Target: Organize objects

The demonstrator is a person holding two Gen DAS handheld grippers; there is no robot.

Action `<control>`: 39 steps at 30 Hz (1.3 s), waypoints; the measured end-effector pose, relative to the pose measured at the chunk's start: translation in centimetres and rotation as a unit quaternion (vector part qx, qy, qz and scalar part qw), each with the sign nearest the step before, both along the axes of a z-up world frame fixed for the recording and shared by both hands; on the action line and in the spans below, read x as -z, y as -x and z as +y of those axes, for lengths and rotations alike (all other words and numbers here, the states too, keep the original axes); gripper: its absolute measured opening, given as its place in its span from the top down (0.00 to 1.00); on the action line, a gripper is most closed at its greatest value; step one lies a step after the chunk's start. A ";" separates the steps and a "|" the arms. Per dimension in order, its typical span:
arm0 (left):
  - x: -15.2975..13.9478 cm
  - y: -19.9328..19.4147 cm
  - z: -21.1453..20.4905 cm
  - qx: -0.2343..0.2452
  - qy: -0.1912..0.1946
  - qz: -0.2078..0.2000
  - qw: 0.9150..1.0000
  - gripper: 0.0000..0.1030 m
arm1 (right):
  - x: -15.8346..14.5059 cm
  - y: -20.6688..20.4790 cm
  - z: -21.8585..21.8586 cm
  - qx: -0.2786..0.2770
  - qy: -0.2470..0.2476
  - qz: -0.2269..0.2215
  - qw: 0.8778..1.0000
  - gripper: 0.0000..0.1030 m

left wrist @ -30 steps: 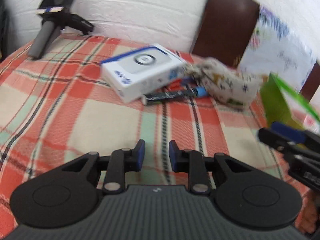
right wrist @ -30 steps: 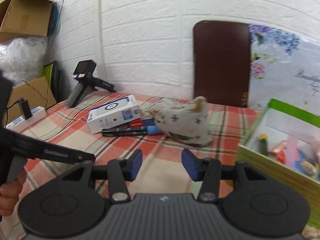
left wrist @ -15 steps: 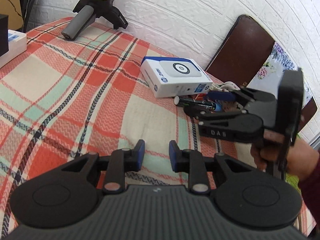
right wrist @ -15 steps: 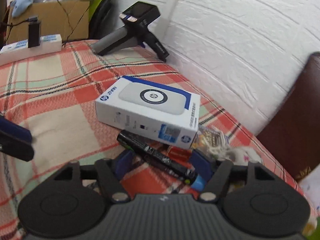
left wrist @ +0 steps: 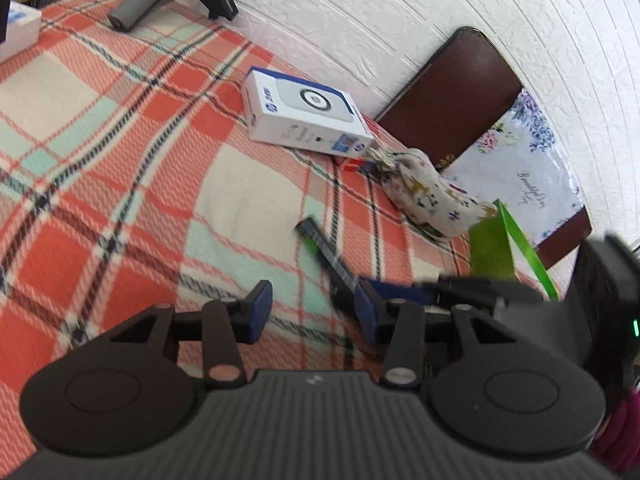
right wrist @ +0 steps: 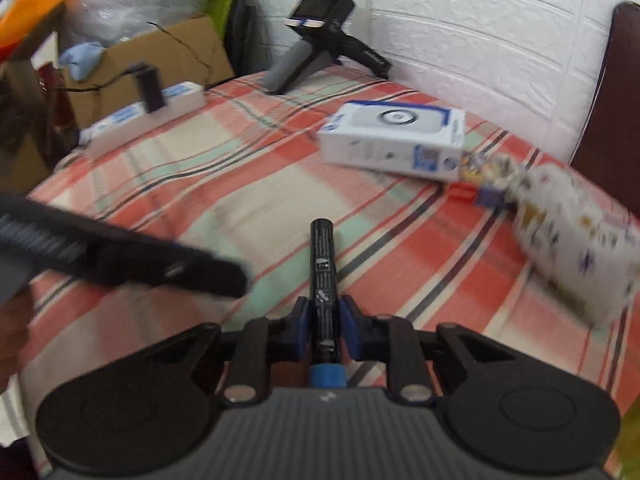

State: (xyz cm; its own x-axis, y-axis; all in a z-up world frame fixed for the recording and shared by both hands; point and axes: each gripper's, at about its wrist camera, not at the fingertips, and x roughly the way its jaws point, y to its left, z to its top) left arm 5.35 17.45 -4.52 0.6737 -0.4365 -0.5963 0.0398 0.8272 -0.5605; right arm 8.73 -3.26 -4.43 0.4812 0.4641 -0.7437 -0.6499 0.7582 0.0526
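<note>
Right gripper (right wrist: 323,326): closed on the black marker (right wrist: 322,280), both blue pads pressing its barrel near the blue-capped end; the long end sticks forward past my fingertips
Change noted: half a second ago the marker lay on the plaid cloth (left wrist: 120,168) against the white box (left wrist: 304,120), with my right fingers spread either side of it; now it is off the cloth and away from the box, carried in my grip
Marker position: held above the middle of the cloth, well apart from the box; in the left view it shows as a dark, blurred stick (left wrist: 326,254) just ahead of my left fingertips
Left gripper (left wrist: 314,312): open and empty, jaws wider than they stood half a second ago, hovering low over the cloth near the right gripper
Still on the cloth: white box, the floral pouch (left wrist: 430,196) beside it, and a small red-and-blue item (left wrist: 358,165) between the two, too blurred to name
Likely destination: green-edged box (left wrist: 494,244) at the right edge of the left view; its inside is not visible now
Image quality: both views smeared, so I judge both hands to be in motion
Meaning for task: first item secured; pick appears sound, carry is the step in hand
Risk: grip sits far toward one end, so the barrel could swing during a fast move
</note>
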 end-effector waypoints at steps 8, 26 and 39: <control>0.0 -0.2 -2.8 0.035 0.003 0.024 0.999 0.54 | 0.4 6.2 -2.7 0.048 -0.047 -0.029 0.997 0.63; 0.5 1.8 -18.4 0.206 -0.088 -0.010 0.975 0.76 | 0.9 14.1 -13.4 0.188 -0.059 -0.041 0.980 0.79; 0.6 3.5 -26.9 0.283 -0.136 -0.029 0.949 0.76 | 1.1 17.7 -19.9 0.274 -0.087 -0.045 0.957 0.78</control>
State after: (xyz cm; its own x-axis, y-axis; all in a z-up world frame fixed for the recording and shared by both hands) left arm 1.84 -9.45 -5.10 0.4114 -0.5741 -0.7080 0.5453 0.7774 -0.3135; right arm -8.99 -23.13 -5.56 0.7467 0.2374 -0.6214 -0.1657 0.9711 0.1718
